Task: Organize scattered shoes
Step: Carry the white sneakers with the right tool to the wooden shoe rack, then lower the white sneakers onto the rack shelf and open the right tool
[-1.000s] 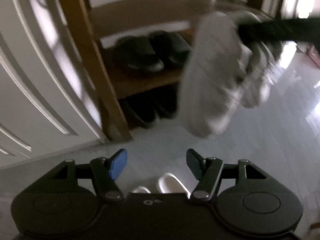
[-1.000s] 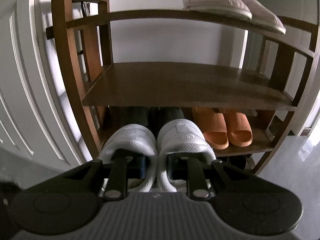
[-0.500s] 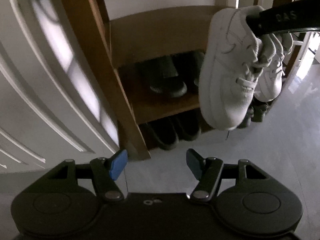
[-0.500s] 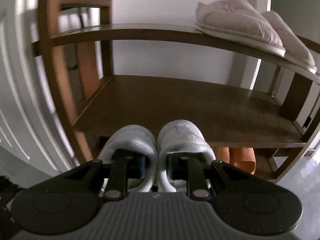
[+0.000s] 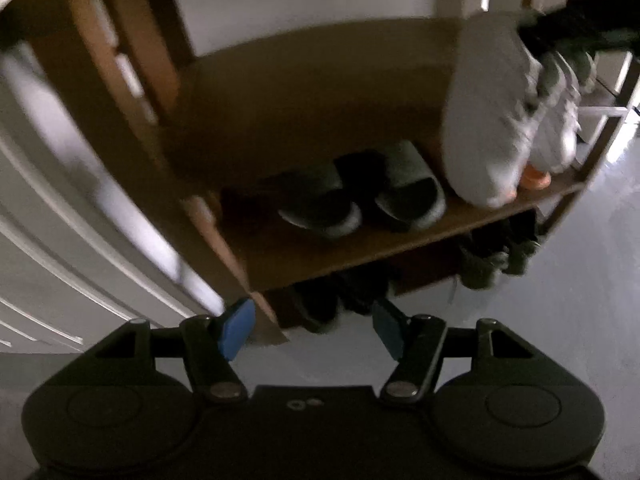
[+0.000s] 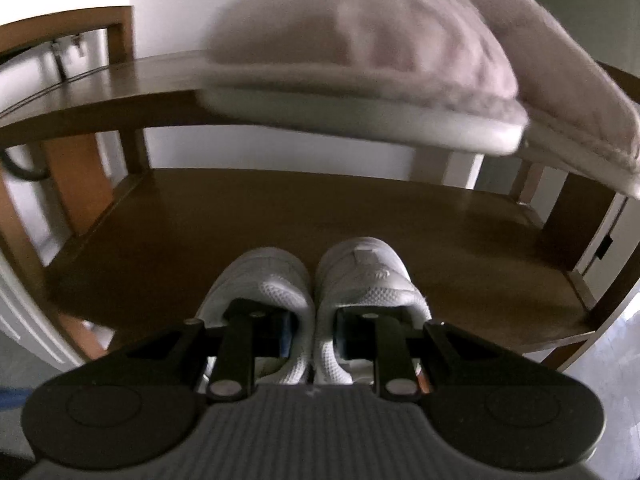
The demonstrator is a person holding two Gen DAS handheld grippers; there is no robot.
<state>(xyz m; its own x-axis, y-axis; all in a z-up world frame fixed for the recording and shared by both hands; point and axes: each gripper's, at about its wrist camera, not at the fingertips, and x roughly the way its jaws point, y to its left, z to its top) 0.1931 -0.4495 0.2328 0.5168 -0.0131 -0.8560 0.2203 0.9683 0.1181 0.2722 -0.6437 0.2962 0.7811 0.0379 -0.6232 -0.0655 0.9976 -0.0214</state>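
My right gripper (image 6: 314,334) is shut on a pair of white sneakers (image 6: 360,276), one finger inside each shoe, pinching their inner heel walls together. The toes reach over the front of the bare middle shelf (image 6: 280,220) of a brown wooden shoe rack. In the left wrist view the same white sneakers (image 5: 492,128) hang toes down at the upper right, in front of the middle shelf (image 5: 320,92), under the dark right gripper (image 5: 580,36). My left gripper (image 5: 314,332) is open and holds nothing, low before the rack's left post (image 5: 224,240).
Pink fluffy slippers (image 6: 360,48) lie on the top shelf just above the sneakers. Dark green slides (image 5: 360,196) and orange slides (image 5: 536,178) sit on the lower shelf, dark shoes (image 5: 492,264) on the floor level. A white panelled door (image 5: 60,220) stands left of the rack.
My right gripper has risen and moved in with the sneakers, from the lower shelf's height to the middle shelf, close under the pink slippers. My left gripper has shifted nearer the rack, still open.
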